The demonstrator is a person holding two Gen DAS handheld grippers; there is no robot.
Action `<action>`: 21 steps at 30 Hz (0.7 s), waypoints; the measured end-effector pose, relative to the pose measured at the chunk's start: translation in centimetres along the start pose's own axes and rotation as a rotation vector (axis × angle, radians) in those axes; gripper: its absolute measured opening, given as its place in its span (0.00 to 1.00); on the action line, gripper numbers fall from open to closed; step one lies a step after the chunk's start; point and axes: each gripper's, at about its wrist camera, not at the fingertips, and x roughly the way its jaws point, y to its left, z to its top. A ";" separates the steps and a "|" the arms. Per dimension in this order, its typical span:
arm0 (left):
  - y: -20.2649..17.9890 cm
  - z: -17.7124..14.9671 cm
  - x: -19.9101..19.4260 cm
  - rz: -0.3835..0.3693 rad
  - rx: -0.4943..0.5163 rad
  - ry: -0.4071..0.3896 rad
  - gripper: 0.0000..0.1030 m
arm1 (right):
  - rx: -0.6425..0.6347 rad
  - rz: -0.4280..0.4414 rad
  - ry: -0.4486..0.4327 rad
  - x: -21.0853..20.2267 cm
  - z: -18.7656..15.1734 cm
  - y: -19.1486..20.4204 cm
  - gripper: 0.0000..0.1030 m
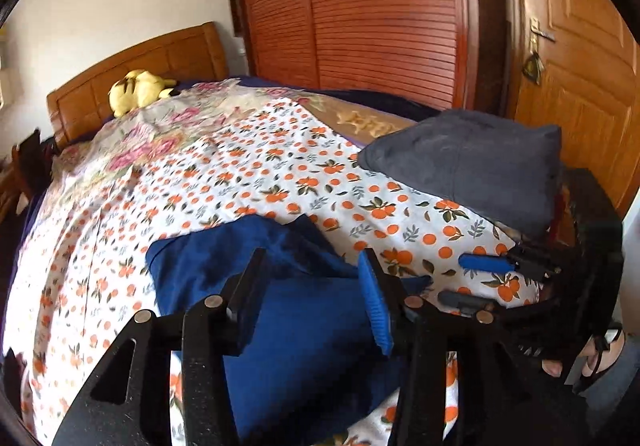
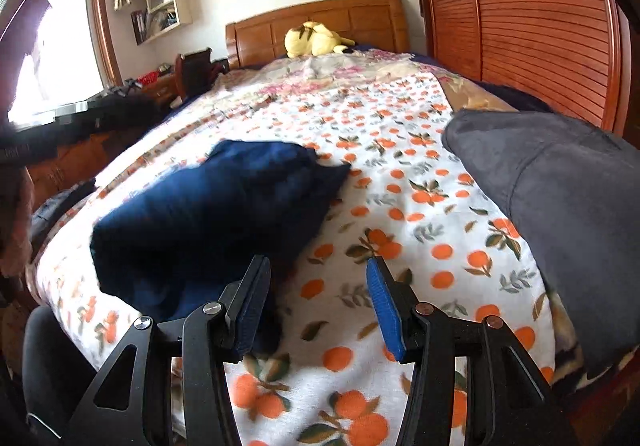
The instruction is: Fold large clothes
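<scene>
The dark blue garment [image 1: 288, 310] lies bunched up on the bed's orange-print sheet [image 1: 248, 182], near the foot end. The left gripper [image 1: 316, 302] hangs right over it, jaws wide and holding nothing. The right gripper [image 2: 320, 302] is just beside the blue cloth, over the sheet, jaws wide too. A folded grey garment [image 2: 560, 190] sits to the right. A yellow plush toy [image 2: 314, 38] rests by the wooden headboard [image 2: 360, 18].

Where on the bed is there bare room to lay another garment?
Free: the orange-print sheet between the blue garment and the grey garment, and up toward the yellow plush toy. Crowded: the near corners.
</scene>
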 end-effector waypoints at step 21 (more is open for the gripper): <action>9.6 -10.4 -1.6 0.047 -0.201 0.070 0.47 | -0.005 0.134 0.070 4.4 2.5 2.9 0.49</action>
